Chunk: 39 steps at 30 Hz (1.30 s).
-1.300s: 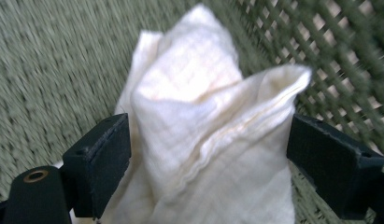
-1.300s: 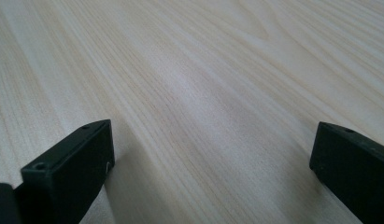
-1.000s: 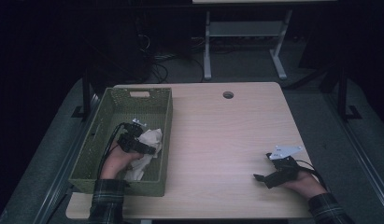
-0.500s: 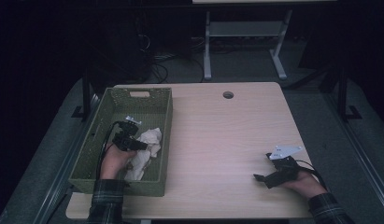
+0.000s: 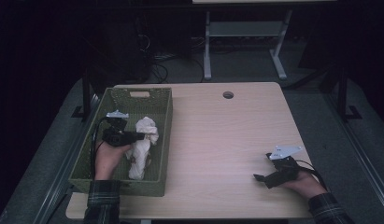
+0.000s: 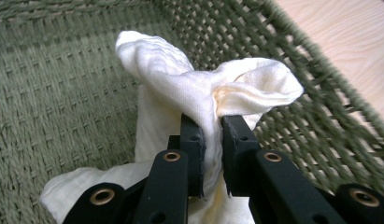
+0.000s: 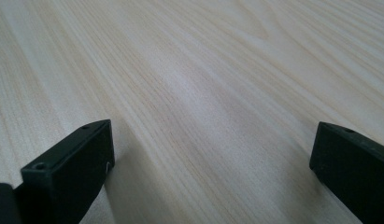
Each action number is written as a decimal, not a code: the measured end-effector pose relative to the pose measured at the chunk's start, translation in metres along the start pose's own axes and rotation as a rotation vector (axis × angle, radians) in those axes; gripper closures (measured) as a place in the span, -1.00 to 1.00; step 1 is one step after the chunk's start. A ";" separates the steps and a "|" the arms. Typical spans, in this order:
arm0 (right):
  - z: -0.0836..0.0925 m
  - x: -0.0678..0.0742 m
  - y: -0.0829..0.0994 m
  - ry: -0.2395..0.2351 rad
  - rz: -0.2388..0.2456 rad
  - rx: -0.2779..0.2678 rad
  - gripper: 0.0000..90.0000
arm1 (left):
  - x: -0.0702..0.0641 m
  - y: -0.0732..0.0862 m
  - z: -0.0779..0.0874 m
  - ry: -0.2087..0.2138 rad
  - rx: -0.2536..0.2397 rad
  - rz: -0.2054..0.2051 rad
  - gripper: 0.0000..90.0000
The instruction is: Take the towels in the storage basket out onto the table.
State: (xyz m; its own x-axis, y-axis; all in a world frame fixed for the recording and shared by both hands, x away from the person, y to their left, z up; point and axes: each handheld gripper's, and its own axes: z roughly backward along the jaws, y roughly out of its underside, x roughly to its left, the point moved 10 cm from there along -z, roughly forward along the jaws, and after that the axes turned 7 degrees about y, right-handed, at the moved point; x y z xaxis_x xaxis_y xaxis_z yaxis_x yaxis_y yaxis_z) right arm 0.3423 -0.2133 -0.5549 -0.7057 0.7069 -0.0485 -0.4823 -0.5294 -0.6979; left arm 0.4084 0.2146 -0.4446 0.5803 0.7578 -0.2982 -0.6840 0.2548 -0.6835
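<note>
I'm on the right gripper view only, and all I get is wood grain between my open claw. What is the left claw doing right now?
Observer: The left claw is pinched on a fold of a white cloth; its jaws have just been closing on it.
Operator: Where is that cloth sitting?
Observer: Inside a green woven basket at the left side of the table, with its lower end lying on the basket floor.
Operator: And where is my right claw relative to all that?
Observer: The right claw sits low over the wooden table near its right front corner, well apart from the basket.
</note>
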 end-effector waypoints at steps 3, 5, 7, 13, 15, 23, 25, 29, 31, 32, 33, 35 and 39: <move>0.000 0.000 0.000 0.000 0.000 0.000 -1.00 | -0.003 -0.003 0.004 0.024 -0.025 0.006 0.77; 0.000 0.000 0.000 0.000 0.000 0.000 -1.00 | -0.006 -0.007 0.008 0.043 -0.048 -0.003 0.77; 0.000 0.000 0.000 0.000 0.000 0.000 -1.00 | -0.009 -0.010 0.013 0.058 -0.060 -0.011 0.77; 0.000 0.000 0.000 0.000 -0.001 0.000 -1.00 | -0.018 -0.020 0.026 0.084 -0.112 -0.038 0.76; 0.000 0.000 0.000 0.000 -0.001 0.000 -1.00 | -0.022 -0.025 0.030 0.093 -0.128 -0.046 0.76; 0.000 0.000 0.000 0.000 0.000 0.000 -1.00 | -0.039 -0.040 0.039 0.109 -0.151 -0.099 0.76; 0.000 0.000 0.000 0.000 0.000 -0.001 -1.00 | -0.041 -0.044 0.040 0.112 -0.156 -0.104 0.76; 0.000 0.000 0.000 0.000 -0.001 -0.001 -1.00 | -0.046 -0.051 0.042 0.117 -0.155 -0.121 0.76; 0.000 0.000 0.000 0.000 0.000 -0.001 -1.00 | -0.049 -0.056 0.044 0.125 -0.160 -0.127 0.76; 0.000 0.000 0.000 0.000 0.000 -0.001 -1.00 | -0.051 -0.059 0.046 0.130 -0.167 -0.129 0.76; 0.000 0.000 0.000 0.000 -0.001 -0.001 -1.00 | -0.052 -0.062 0.048 0.136 -0.173 -0.133 0.76; 0.000 0.000 0.000 0.000 0.000 -0.001 -1.00 | -0.057 -0.068 0.052 0.148 -0.189 -0.144 0.76; 0.000 0.000 0.000 0.000 -0.001 0.000 -1.00 | -0.067 -0.081 0.060 0.173 -0.215 -0.165 0.76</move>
State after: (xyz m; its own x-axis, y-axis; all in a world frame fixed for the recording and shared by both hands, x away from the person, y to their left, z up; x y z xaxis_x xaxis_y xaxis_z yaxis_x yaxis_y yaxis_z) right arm 0.3422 -0.2132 -0.5548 -0.7052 0.7074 -0.0479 -0.4828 -0.5286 -0.6982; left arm 0.3986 0.1791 -0.3290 0.7547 0.5986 -0.2685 -0.4762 0.2183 -0.8518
